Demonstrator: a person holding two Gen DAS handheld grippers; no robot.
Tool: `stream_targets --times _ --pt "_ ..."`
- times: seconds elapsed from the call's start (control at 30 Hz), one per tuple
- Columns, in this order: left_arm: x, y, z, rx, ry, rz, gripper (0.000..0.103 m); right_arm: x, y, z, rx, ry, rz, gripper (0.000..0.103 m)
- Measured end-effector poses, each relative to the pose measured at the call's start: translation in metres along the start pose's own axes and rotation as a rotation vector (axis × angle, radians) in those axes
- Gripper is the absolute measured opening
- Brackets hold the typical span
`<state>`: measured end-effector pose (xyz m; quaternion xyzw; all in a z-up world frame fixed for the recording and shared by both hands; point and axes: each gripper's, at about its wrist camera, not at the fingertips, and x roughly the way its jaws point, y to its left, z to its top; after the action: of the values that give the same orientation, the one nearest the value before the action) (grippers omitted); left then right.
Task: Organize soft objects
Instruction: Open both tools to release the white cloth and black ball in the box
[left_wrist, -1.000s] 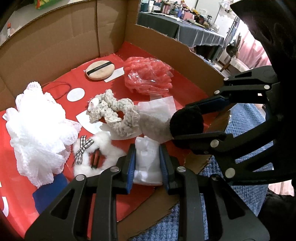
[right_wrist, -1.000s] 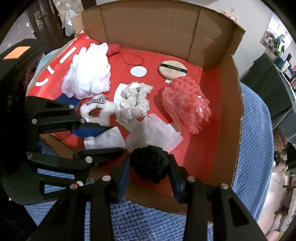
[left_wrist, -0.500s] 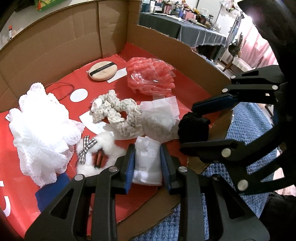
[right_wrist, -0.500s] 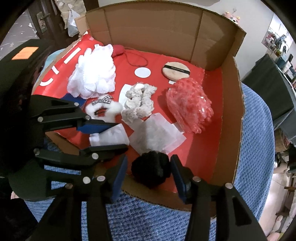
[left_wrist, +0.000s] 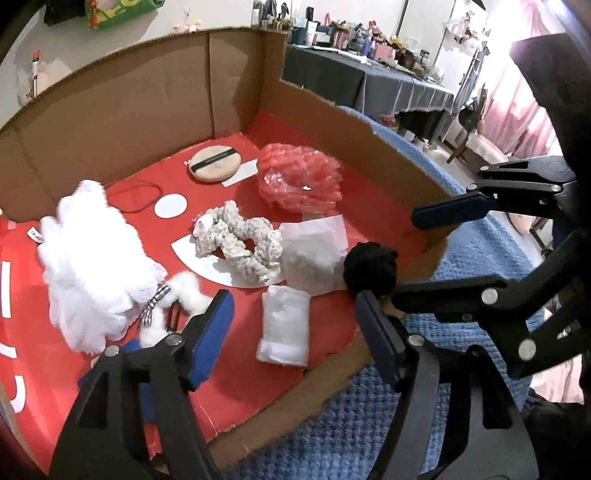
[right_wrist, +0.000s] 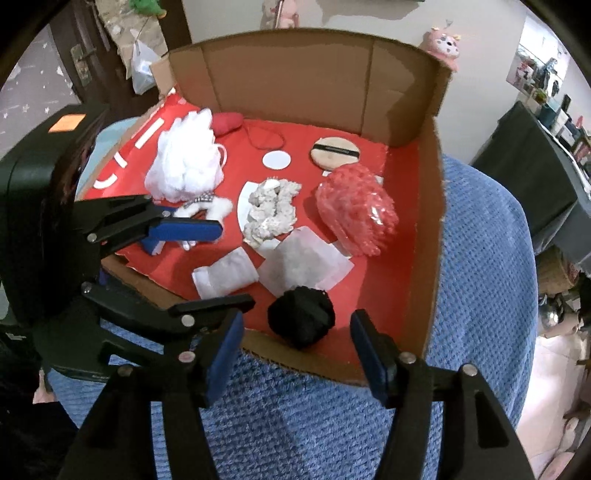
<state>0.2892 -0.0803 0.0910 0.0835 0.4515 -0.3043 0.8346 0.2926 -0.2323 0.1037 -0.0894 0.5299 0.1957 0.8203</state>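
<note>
A small folded white cloth (left_wrist: 284, 328) lies on the red floor of the cardboard box (left_wrist: 110, 110). My left gripper (left_wrist: 292, 308) stands over it. Its jaws are opening and the blue pads are clear of the cloth on both sides. A black fuzzy ball (right_wrist: 301, 317) rests at the box's front edge beside the cloth (right_wrist: 225, 273). My right gripper (right_wrist: 295, 321) straddles the ball. Its jaws are opening too, with a gap on each side. In the left wrist view the ball (left_wrist: 369, 267) lies just below the right gripper (left_wrist: 402, 256).
The box also holds a white mesh puff (left_wrist: 92, 266), a fluffy clip with a checked bow (left_wrist: 177, 299), a cream scrunchie (left_wrist: 240, 243), a white packet (left_wrist: 314, 254), a pink wrapped bundle (left_wrist: 299, 181) and a powder puff (left_wrist: 214, 164). Blue knit fabric (right_wrist: 332, 424) lies under the box.
Left jaws went from shut on the white cloth to wide apart. The right jaws let go of the black ball, which now lies on the box floor; that gripper drew back slightly.
</note>
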Motion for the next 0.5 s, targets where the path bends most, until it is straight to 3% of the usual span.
stream_targets --times 0.23,0.5 --pt "-0.032 -0.007 -0.011 -0.026 -0.082 0.049 0.074 -0.021 -0.006 -0.007 0.059 -0.075 0.039 0.069" --pt "-0.083 -0.004 -0.033 -0.08 -0.238 0.184 0.084 -0.055 0.003 -0.014 0.111 -0.267 0.063 0.084"
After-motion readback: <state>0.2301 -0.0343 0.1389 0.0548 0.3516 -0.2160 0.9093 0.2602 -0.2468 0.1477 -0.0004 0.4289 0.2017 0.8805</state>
